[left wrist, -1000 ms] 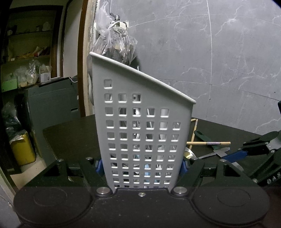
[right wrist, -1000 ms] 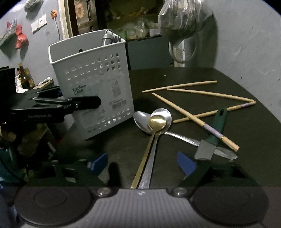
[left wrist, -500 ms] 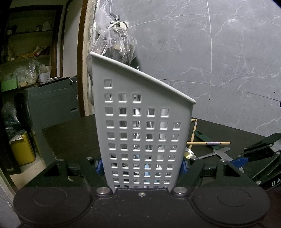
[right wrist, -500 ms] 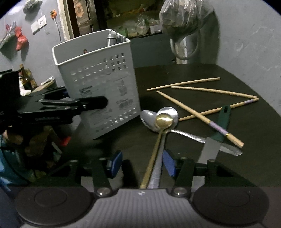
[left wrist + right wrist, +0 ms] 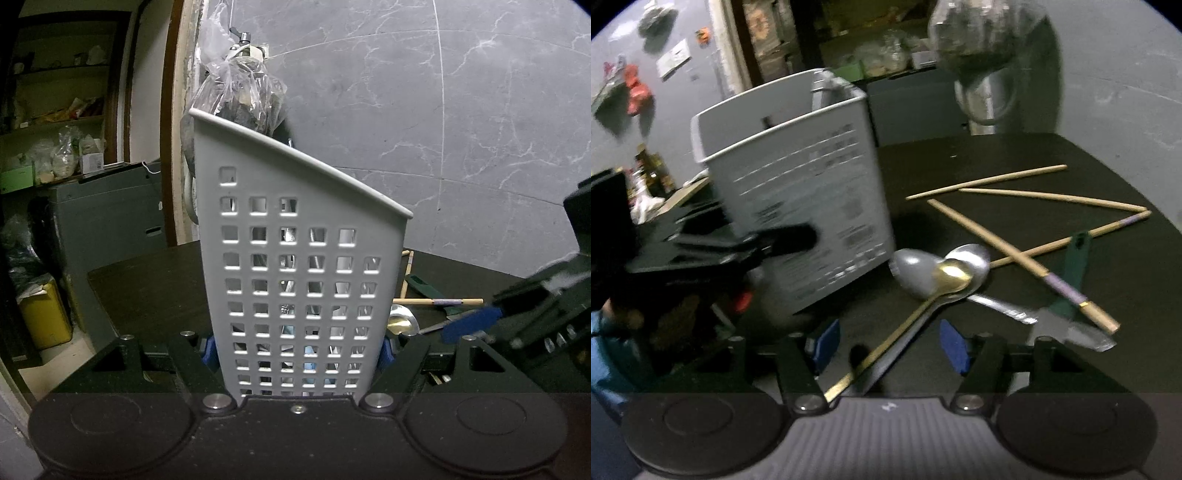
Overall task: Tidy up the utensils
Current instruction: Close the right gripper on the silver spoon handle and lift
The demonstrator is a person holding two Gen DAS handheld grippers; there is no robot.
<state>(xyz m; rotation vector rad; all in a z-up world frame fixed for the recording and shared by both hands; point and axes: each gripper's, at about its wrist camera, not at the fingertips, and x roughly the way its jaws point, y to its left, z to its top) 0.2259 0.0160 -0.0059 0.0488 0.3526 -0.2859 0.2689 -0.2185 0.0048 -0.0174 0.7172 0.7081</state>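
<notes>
My left gripper (image 5: 295, 350) is shut on the white perforated utensil caddy (image 5: 295, 258), a blue pad pressed on each side wall near its base. The caddy (image 5: 798, 192) stands upright on the dark table with a metal utensil inside. My right gripper (image 5: 890, 345) hovers low over the handles of a gold spoon (image 5: 955, 275) and a silver spoon (image 5: 973, 256). Its jaws are opening, and both handles run between the pads without being touched. A second silver spoon (image 5: 910, 269) lies crossed under them. The right gripper's blue pad (image 5: 472, 321) shows blurred right of the caddy.
Several wooden chopsticks (image 5: 986, 181) lie scattered on the far right of the table (image 5: 997, 151). A green-handled knife (image 5: 1075, 258) rests under one of them. A plastic bag (image 5: 243, 99) hangs on the wall behind the caddy. Shelves and a yellow bin (image 5: 44, 314) stand left.
My right gripper's jaws narrowed around the spoon handles, then widened slightly, and its view is now blurred. The left gripper and the caddy have not moved.
</notes>
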